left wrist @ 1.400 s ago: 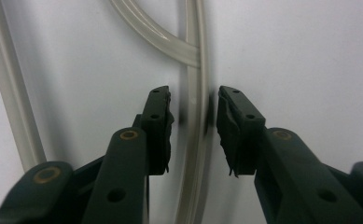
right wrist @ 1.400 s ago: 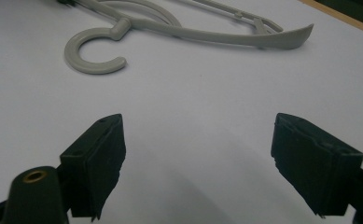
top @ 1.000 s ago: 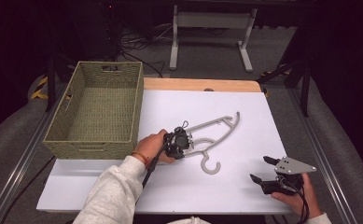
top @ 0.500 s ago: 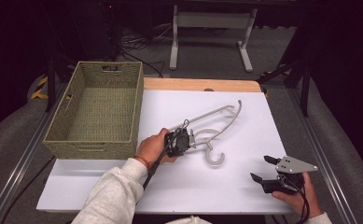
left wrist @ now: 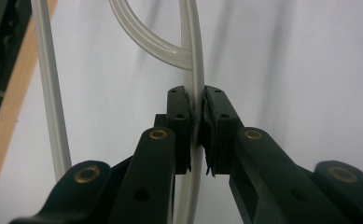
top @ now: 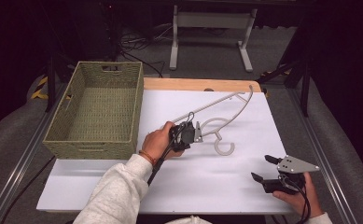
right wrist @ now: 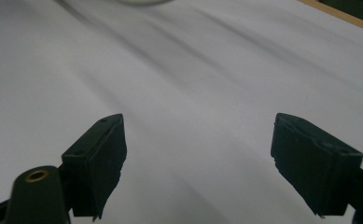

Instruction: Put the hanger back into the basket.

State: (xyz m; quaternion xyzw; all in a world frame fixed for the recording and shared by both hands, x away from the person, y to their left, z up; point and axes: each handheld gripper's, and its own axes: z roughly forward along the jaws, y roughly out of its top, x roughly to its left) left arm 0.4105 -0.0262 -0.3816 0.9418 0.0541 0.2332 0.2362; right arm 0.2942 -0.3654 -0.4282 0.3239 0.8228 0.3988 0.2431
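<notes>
A pale plastic clothes hanger (top: pixel 226 109) is lifted off the white table top, its far end tilted up toward the back and its hook (top: pixel 224 147) hanging low at the middle. My left gripper (top: pixel 195 133) is shut on one of its bars; the left gripper view has the hanger (left wrist: pixel 192 70) pinched between both pads. My right gripper (top: pixel 264 169) rests near the front right of the table, open, with nothing between its fingers (right wrist: pixel 97 161).
A woven green basket (top: pixel 95 109) stands at the left of the white board (top: pixel 216 186). A wooden strip (top: pixel 198 85) runs along the board's far edge. Metal stand legs (top: pixel 209 32) are on the floor behind.
The left gripper has raised the hanger, swinging its far end up and toward the back right. The right gripper has stayed in place, open.
</notes>
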